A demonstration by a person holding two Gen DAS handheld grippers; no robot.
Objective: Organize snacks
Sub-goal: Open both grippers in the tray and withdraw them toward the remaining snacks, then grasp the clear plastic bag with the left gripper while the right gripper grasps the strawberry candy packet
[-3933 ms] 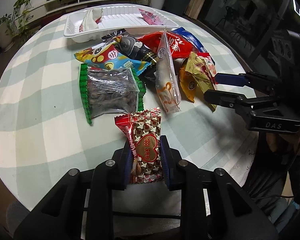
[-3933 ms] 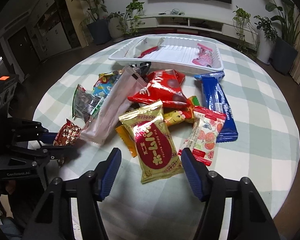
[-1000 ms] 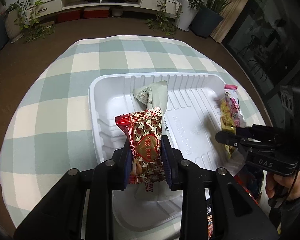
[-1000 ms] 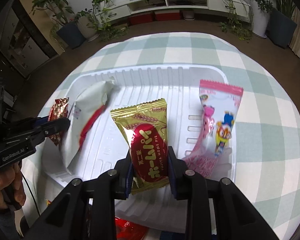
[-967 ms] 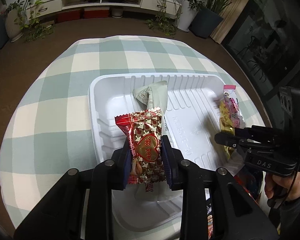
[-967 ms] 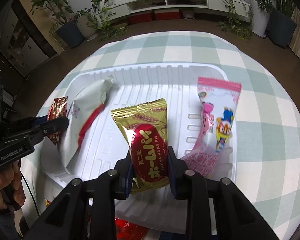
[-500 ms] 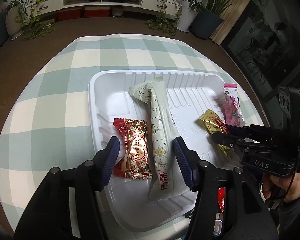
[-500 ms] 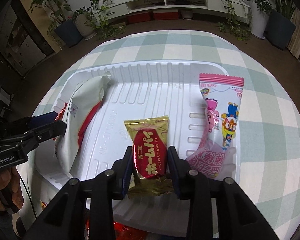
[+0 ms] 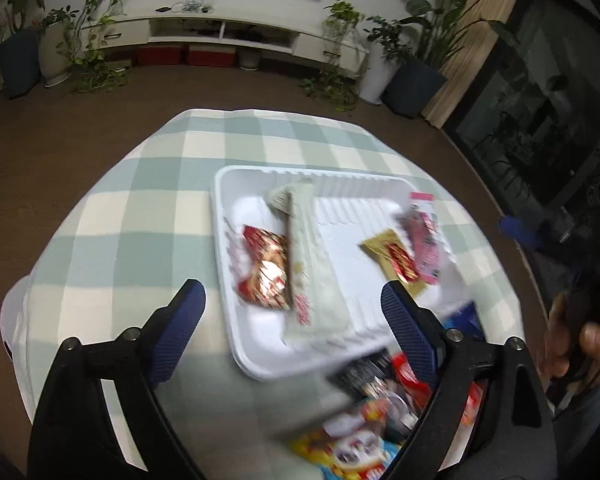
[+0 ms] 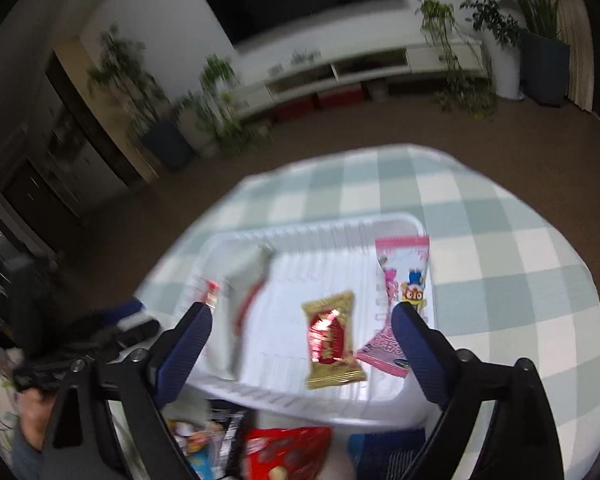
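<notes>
My left gripper (image 9: 292, 312) and right gripper (image 10: 302, 334) are opening, both empty; blur could make me misjudge the next packet beside the tray (image 9: 260, 360).

Checked table (image 9: 148, 216), tray (image 9: 236, 344), loose snacks (image 9: 364, 420)

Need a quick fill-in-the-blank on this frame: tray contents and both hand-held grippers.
1. The white tray holds ____ snack packets.
2. The gold packet lies beside the ____ cartoon packet.
3. The left hand-held gripper and the right hand-held gripper both hold ____, their jaws opening.
4. The tray sits on a ____ tablecloth.

Missing words: four; pink; nothing; checked
</notes>
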